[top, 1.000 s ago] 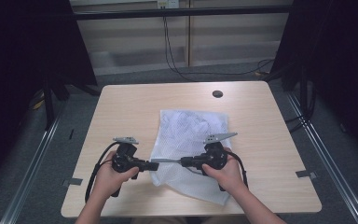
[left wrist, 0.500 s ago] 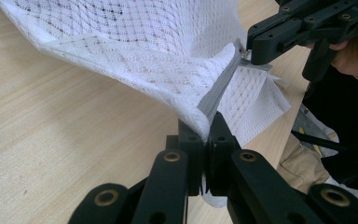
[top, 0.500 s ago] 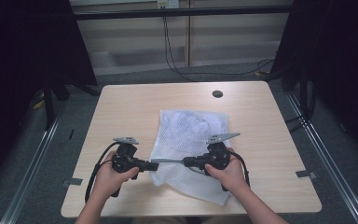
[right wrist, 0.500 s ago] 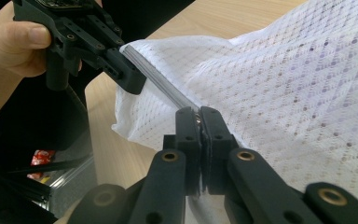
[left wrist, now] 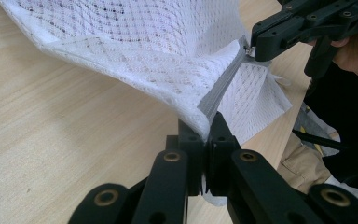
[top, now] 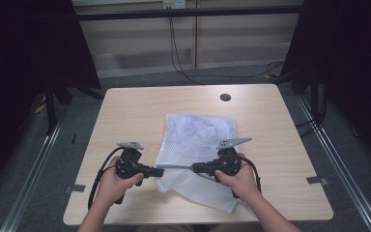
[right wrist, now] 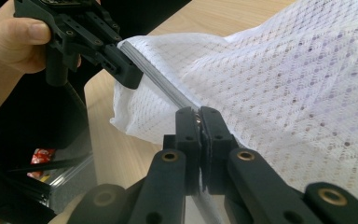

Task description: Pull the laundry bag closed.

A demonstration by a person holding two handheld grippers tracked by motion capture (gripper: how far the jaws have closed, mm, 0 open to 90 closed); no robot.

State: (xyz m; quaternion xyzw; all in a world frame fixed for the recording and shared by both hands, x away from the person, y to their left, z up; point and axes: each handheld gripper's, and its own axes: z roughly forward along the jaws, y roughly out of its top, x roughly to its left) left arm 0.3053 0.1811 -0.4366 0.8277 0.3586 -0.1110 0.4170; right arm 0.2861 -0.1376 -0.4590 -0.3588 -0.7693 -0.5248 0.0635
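while the white mesh bag [top: 196, 147] lies near the middle of the table [top: 125, 111], its long axis running from the far side toward the person, its grey zipper [left wrist: 220, 91] is stretched crosswise along the bag's near part (lifted slightly off the wood). the left gripper [top: 158, 171] is clamped on the zipper's left end at the bag's left edge; the right gripper [top: 194, 168] pinches the zipper's other end, nose to nose with the left.
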